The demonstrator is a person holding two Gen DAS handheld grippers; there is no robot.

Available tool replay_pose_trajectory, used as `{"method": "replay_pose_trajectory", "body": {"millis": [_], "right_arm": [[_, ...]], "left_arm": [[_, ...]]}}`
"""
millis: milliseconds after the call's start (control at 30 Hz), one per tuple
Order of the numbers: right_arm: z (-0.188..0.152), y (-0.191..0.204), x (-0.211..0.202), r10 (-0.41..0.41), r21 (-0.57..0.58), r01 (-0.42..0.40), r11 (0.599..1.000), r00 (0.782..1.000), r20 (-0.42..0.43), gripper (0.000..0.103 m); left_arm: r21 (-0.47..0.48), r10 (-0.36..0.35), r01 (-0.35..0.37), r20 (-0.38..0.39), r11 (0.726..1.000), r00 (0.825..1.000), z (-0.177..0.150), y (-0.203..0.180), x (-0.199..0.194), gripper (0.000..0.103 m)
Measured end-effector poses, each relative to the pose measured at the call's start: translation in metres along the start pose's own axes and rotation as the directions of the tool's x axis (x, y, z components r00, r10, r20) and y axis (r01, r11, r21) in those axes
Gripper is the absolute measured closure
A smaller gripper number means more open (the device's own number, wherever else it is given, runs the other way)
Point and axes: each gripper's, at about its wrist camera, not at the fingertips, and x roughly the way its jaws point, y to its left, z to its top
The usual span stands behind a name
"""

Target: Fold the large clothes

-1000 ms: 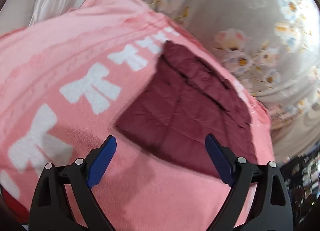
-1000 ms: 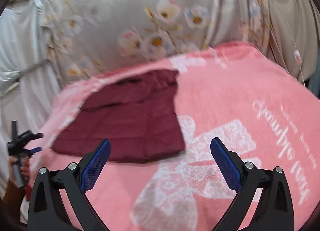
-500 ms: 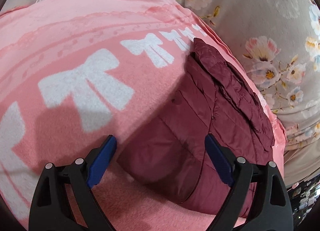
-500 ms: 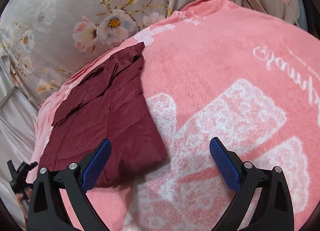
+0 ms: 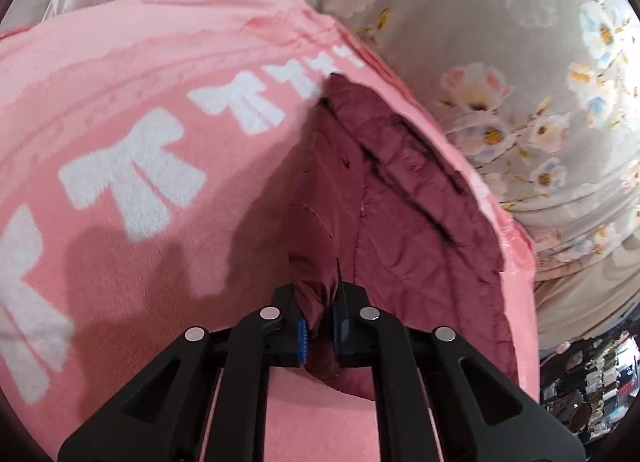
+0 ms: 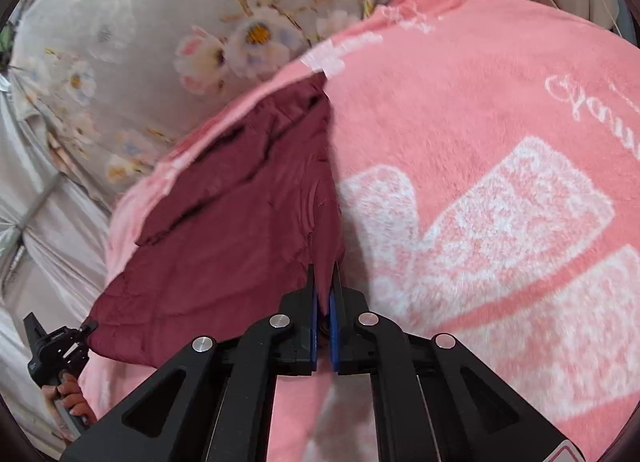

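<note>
Just ahead of both grippers, I saw the maroon quilted jacket lying folded on the pink blanket. My left gripper had pinched its near corner; my right gripper had clamped the other near corner, fingers nearly together.
</note>
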Motion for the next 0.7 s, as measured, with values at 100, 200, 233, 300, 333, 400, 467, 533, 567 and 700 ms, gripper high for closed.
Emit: {"method": "replay_pose_trajectory", "body": {"millis": [100,200,233,300,333,400,467,533,567,700], "right_arm": [[-0.011,0.014,-0.05,0.058,-0.053,-0.054,0.997,0.996,0.074,0.099],[-0.027,0.022,-0.103,0.113,-0.106,-0.098,0.99,0.982,0.153,0.1],[-0.033,0.022,-0.121,0.131,-0.12,-0.11,0.987,0.975,0.182,0.1],[-0.052,0.024,-0.169,0.186,-0.162,-0.146,0.976,0.946,0.265,0.1],[-0.057,0.028,-0.188,0.201,-0.177,-0.154,0.972,0.935,0.293,0.1],[-0.066,0.038,-0.223,0.231,-0.209,-0.167,0.964,0.912,0.34,0.1],[-0.072,0.054,-0.258,0.265,-0.258,-0.172,0.951,0.883,0.388,0.1],[-0.073,0.07,-0.284,0.296,-0.303,-0.171,0.937,0.851,0.433,0.1],[-0.071,0.076,-0.292,0.303,-0.318,-0.166,0.933,0.839,0.452,0.1],[-0.046,0.088,-0.277,0.289,-0.32,-0.144,0.936,0.834,0.47,0.1]], "left_arm": [[0.023,-0.051,0.05,0.032,0.998,0.998,0.001,-0.008,-0.037,0.097],[0.061,-0.083,0.08,0.062,0.995,0.995,-0.007,-0.012,-0.079,0.098],[0.071,-0.092,0.086,0.075,0.994,0.993,-0.01,-0.011,-0.094,0.098],[0.089,-0.118,0.108,0.111,0.99,0.987,-0.02,-0.008,-0.131,0.098],[0.094,-0.132,0.121,0.128,0.988,0.983,-0.024,-0.007,-0.148,0.098],[0.107,-0.172,0.154,0.181,0.982,0.968,-0.033,-0.005,-0.192,0.098],[0.133,-0.194,0.167,0.223,0.977,0.955,-0.036,-0.008,-0.222,0.098],[0.178,-0.211,0.166,0.275,0.97,0.938,-0.039,-0.018,-0.255,0.098],[0.2,-0.217,0.162,0.297,0.966,0.93,-0.039,-0.024,-0.267,0.098],[0.263,-0.23,0.141,0.348,0.954,0.909,-0.029,-0.044,-0.28,0.097]]}}
